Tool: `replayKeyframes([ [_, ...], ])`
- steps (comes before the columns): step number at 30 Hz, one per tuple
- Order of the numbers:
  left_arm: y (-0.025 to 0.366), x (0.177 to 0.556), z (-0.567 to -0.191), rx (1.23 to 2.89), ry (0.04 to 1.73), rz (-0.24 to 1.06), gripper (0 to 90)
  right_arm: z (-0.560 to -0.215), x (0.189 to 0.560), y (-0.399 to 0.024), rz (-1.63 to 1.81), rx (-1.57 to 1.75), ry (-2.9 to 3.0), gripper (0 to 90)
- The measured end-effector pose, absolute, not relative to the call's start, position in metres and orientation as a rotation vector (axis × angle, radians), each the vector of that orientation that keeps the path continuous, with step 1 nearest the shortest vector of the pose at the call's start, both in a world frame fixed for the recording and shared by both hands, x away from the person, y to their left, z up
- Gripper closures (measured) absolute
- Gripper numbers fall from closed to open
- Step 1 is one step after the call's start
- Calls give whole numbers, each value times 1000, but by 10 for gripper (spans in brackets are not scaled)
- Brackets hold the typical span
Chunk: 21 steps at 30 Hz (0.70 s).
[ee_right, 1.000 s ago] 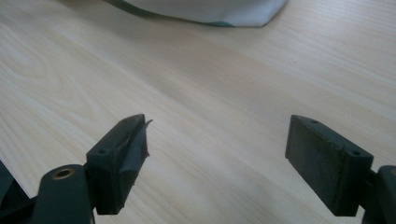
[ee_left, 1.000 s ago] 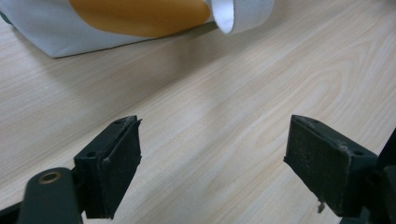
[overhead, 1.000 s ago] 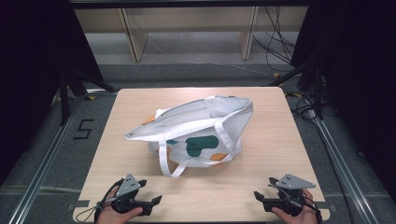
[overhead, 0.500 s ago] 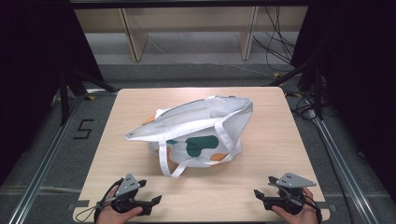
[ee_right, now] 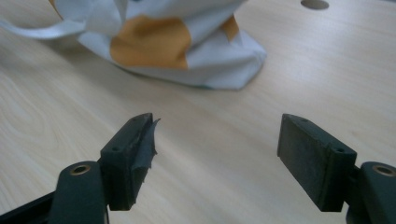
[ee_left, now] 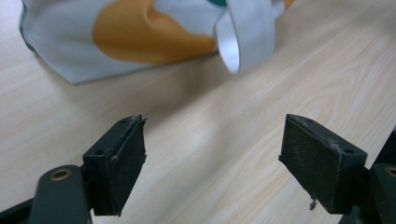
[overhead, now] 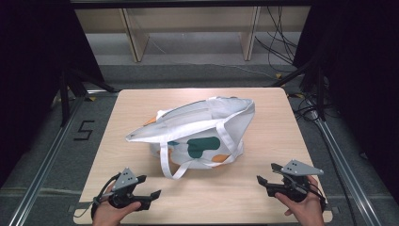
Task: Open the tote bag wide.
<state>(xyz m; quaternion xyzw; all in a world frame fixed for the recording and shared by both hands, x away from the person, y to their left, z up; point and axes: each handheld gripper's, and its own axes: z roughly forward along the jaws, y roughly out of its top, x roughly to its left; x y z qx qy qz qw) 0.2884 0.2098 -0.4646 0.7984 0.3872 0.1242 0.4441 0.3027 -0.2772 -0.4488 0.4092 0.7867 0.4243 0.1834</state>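
A white tote bag (overhead: 202, 129) with green and orange patches lies on its side in the middle of the wooden table (overhead: 268, 108), its mouth towards the left. One white strap (overhead: 170, 165) loops down towards the front edge. My left gripper (overhead: 153, 197) rests at the front left, open, nothing between its jaws. My right gripper (overhead: 261, 181) sits at the front right, open as well. In the left gripper view the bag (ee_left: 116, 37) and its strap (ee_left: 245, 35) lie beyond my open gripper (ee_left: 212, 156). In the right gripper view the bag (ee_right: 163, 42) lies ahead of my open gripper (ee_right: 215, 149).
Wooden shelf legs (overhead: 134, 37) stand on the floor behind the table. Cables (overhead: 282, 52) trail at the back right. A "5" marking (overhead: 83, 131) is on the floor to the left. A round hole (ee_right: 314, 4) pierces the tabletop in the right gripper view.
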Motion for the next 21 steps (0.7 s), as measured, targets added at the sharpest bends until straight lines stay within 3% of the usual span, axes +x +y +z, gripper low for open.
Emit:
replayKeyframes([
  [4, 211, 294, -449, 1945, 949, 304, 350, -429, 315, -269, 1248, 1066, 2233, 430],
  [7, 213, 299, -434, 1960, 915, 320, 527, -417, 318, -261, 1269, 1041, 2238, 505],
  [8, 215, 303, -425, 1966, 890, 311, 598, -405, 324, -256, 1286, 987, 2261, 625],
  [9, 215, 303, -425, 1966, 890, 311, 621, -405, 324, -256, 1286, 987, 2261, 625],
  [10, 216, 307, -420, 1960, 887, 321, 681, -392, 329, -250, 1274, 908, 2269, 718],
  [13, 219, 318, -405, 1945, 892, 329, 774, -373, 331, -239, 1277, 855, 2277, 833],
  [17, 216, 327, -394, 1921, 864, 332, 856, -349, 339, -226, 1298, 786, 2272, 887],
  [21, 212, 346, -377, 1919, 855, 376, 884, -324, 355, -215, 1313, 717, 2232, 895],
])
